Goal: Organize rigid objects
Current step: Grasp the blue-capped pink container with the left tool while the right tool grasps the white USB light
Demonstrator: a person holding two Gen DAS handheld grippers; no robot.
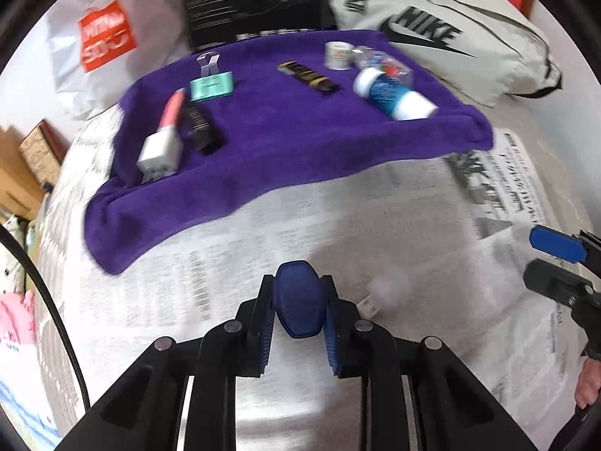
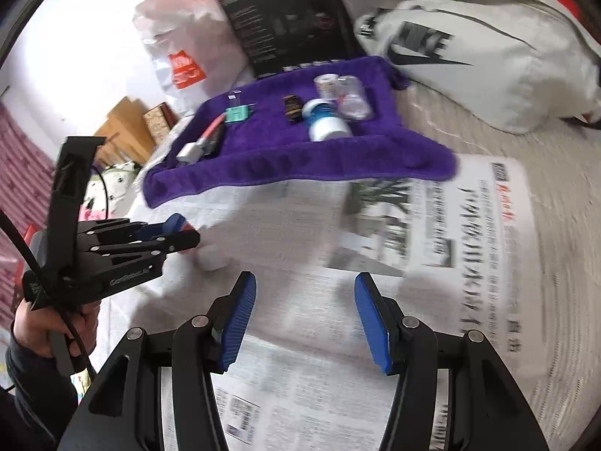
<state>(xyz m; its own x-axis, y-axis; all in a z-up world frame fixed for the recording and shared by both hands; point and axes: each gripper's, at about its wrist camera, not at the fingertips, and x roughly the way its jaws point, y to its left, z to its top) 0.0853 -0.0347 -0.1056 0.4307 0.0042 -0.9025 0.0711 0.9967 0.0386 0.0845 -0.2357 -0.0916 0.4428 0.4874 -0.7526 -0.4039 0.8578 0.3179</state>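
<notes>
Gripping a dark blue hexagonal plastic piece (image 1: 299, 298), long axis pointing toward the purple towel (image 1: 285, 143), the left gripper (image 1: 298, 323) hovers over newsprint (image 1: 375, 233). Only the right wrist view shows "GenRobot.AI" on its side, and the right gripper (image 2: 304, 319) spread wide, holding nothing. Behind the towel: a cream "NIKE" bag (image 1: 450, 34) and white "MINISO" bag (image 1: 105, 37).

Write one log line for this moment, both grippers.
left gripper: shut on blue object | right gripper: open, empty | purple towel: holds several items
</notes>
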